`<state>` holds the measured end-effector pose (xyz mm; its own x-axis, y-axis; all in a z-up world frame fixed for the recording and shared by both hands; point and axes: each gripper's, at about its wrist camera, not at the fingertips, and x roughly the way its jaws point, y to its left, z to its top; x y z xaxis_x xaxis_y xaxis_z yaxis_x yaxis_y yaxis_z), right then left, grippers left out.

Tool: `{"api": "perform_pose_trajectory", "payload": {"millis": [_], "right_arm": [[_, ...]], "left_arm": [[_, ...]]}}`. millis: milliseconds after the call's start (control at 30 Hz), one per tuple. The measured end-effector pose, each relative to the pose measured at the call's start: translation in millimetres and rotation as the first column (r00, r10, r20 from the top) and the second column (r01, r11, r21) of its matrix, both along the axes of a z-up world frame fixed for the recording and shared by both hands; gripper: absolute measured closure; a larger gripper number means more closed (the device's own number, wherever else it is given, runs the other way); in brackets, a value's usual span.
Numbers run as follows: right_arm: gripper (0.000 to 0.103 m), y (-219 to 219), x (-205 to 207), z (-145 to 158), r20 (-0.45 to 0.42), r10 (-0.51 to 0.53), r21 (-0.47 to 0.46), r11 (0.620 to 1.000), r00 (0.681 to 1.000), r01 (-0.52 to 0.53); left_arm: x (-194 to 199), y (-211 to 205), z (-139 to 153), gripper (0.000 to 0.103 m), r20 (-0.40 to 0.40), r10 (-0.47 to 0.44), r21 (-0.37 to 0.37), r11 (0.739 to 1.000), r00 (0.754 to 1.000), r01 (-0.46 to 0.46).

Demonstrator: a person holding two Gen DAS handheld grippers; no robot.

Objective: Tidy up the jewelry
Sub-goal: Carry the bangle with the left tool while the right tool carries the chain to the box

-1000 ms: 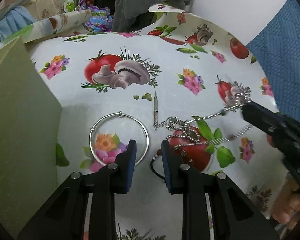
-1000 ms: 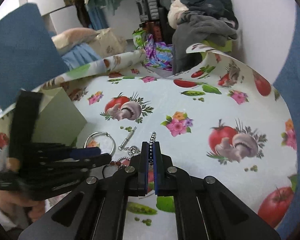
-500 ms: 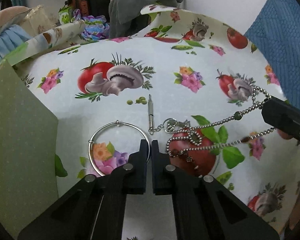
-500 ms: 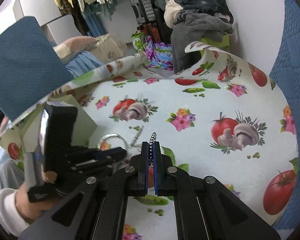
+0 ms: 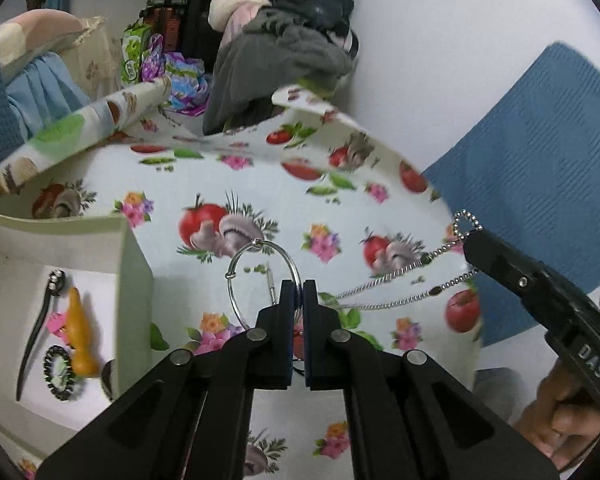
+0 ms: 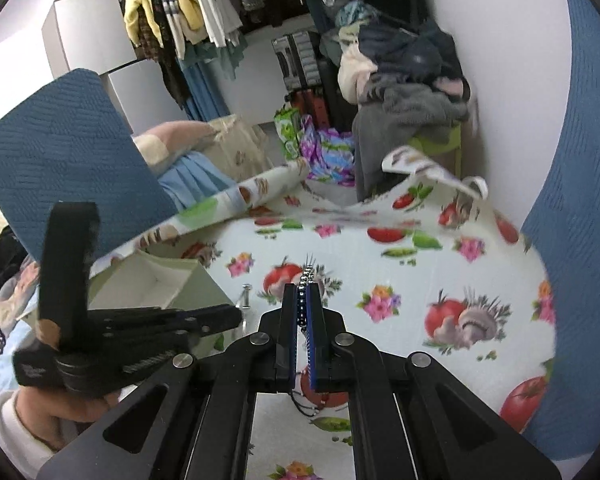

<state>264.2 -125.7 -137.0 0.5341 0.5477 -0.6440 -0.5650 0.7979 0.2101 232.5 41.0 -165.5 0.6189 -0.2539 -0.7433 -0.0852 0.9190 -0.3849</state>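
Left gripper pinched tight on the silver bangle, lifted over the tablecloth. Right gripper squeezed on the bead chain, stretching sideways to the right. Just left and lower: open box, nearest the left gripper. Inside: hair clip, orange piece, beaded ring.

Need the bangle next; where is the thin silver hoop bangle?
Left wrist view, centre: the thin silver hoop bangle is pinched in the left hand-held gripper, lifted right of the pale green box.
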Motion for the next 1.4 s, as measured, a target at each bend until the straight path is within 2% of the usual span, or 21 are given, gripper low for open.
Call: {"api": "perform_pose_trajectory", "payload": {"millis": [267,600,833,1033,1200,1400], "right_arm": [[0.101,19.1,-11.5,57.8,0.079,0.012,-0.007,1.0,0.997,-0.011],[0.101,61.7,-21.7,120.4,0.132,0.034,0.014,0.999,0.991,-0.037],[0.101,111.1,-31.5,151.6,0.162,0.064,0.018,0.998,0.985,-0.068],[0.101,157.8,-40.9,146.6,0.154,0.088,0.011,0.996,0.984,-0.091],[0.101,182.9,-48.5,113.2,0.084,0.081,0.013,0.996,0.993,-0.083],[0.101,203.2,-59.8,61.1,-0.016,0.112,-0.029,0.993,0.994,-0.113]], "left_arm": [[-16.3,26.9,48.0,0.1,0.045,0.009,-0.022,1.0,0.999,-0.008],[-38.9,80.9,104.6,0.1,0.085,0.037,0.013,0.999,0.996,-0.039],[-57.2,127.5,127.3,0.1,0.112,0.087,0.044,0.995,0.99,-0.093],[-75.6,168.8,125.6,0.1,0.117,0.14,0.056,0.988,0.983,-0.147],[-82.4,192.3,88.7,0.1,0.066,0.181,0.065,0.98,0.981,-0.186],[-92.4,196.8,42.1,0.1,-0.007,0.177,0.071,0.982,0.984,-0.176]]}}
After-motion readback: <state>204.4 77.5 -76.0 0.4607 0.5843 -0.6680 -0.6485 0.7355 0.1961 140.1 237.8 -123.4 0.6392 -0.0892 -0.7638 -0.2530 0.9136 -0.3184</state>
